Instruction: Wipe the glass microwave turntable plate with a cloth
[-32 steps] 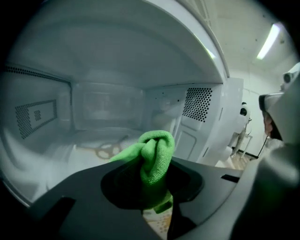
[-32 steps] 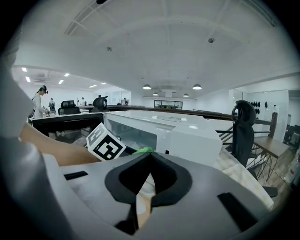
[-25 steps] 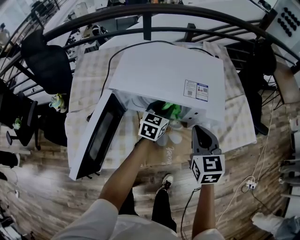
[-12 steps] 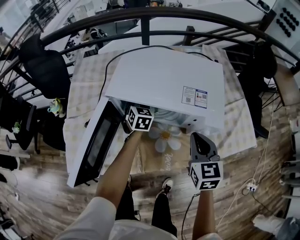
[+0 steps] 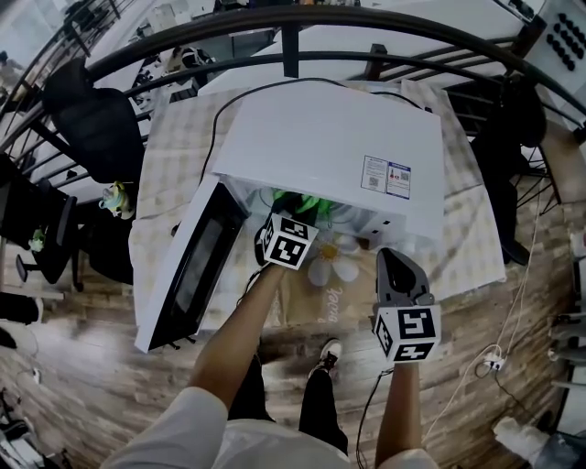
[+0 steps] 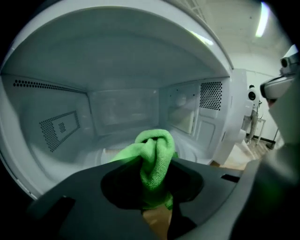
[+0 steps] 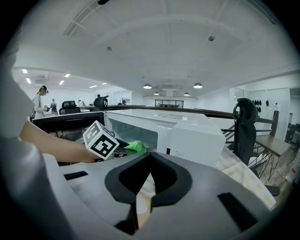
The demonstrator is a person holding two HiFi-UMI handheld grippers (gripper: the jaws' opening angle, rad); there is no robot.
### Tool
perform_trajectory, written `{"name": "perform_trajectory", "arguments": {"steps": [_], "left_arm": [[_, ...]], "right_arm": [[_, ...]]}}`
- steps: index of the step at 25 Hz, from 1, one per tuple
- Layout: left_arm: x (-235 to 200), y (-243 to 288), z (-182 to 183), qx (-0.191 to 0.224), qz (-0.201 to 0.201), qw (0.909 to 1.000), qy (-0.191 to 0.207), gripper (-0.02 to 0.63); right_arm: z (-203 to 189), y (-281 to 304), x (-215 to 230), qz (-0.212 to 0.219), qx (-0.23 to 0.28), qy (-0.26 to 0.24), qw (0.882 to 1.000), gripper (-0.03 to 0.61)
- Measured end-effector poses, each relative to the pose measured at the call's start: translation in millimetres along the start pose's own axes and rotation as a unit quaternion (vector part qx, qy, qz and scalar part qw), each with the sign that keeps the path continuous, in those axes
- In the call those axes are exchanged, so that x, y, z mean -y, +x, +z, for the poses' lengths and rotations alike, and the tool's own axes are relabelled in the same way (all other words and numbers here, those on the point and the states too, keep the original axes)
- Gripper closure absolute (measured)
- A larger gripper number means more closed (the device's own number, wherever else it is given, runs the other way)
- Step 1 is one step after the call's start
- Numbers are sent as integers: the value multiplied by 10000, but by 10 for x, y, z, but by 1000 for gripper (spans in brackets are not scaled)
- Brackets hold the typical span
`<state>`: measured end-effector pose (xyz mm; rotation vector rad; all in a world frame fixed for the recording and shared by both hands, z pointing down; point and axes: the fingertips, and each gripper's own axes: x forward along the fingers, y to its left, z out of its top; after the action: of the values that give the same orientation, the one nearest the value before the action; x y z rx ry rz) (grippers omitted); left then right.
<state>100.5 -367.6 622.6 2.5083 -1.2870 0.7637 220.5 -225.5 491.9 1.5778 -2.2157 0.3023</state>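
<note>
The white microwave stands with its door swung open to the left. My left gripper reaches into the opening, shut on a bunched green cloth. In the left gripper view the cloth sticks up from between the jaws, over the pale glass turntable plate on the cavity floor. I cannot tell whether cloth and plate touch. My right gripper hangs in front of the microwave's right side, shut and holding nothing. Its view shows the microwave, the cloth and the left gripper's marker cube.
The microwave sits on a table with a checked cloth and a flower-print mat at the front. A dark curved railing runs behind the table. A black office chair stands at the left, over wooden flooring.
My left gripper swept the cloth to the left inside the cavity half a second ago, then back toward the right. The right gripper has barely moved.
</note>
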Motion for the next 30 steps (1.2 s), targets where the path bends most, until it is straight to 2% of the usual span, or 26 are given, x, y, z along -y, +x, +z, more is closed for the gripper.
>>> {"name": "perform_trajectory", "arguments": {"steps": [4,9,11,14,16,19,22,25,30], "left_arm": [[337,17,40,70,-389,9990,-215,485],[765,52,199,478,-1038,9926,-415,485],[828,40,263,678,-1174,9895,-490,485],[652,-18,352,1023,-851,9906,-327,485],[352,-57,389,1148,-248,9931,-28,483],[-228,-44,330,950,815,9917,295,483],[-681,49,216,563,1366,9888,189,483],[-824,147,119,223,1414,9897,61,483],[-666,114,47,99,1008,9948,-147,485]], "right_arm": [[-17,-43,-34,15,-20,-13,10000,565],[-11,-75,-76,31,-33,-42,10000,565],[5,-79,-75,20,-26,-65,10000,565],[33,-83,-61,2,-1,-72,10000,565],[33,-73,-51,-3,7,-66,10000,565],[-7,-54,-51,6,-21,-52,10000,565],[-71,-31,-53,20,-79,-44,10000,565],[-124,-9,-34,23,-132,-39,9999,565],[-120,28,-10,41,-116,-26,9999,565]]}}
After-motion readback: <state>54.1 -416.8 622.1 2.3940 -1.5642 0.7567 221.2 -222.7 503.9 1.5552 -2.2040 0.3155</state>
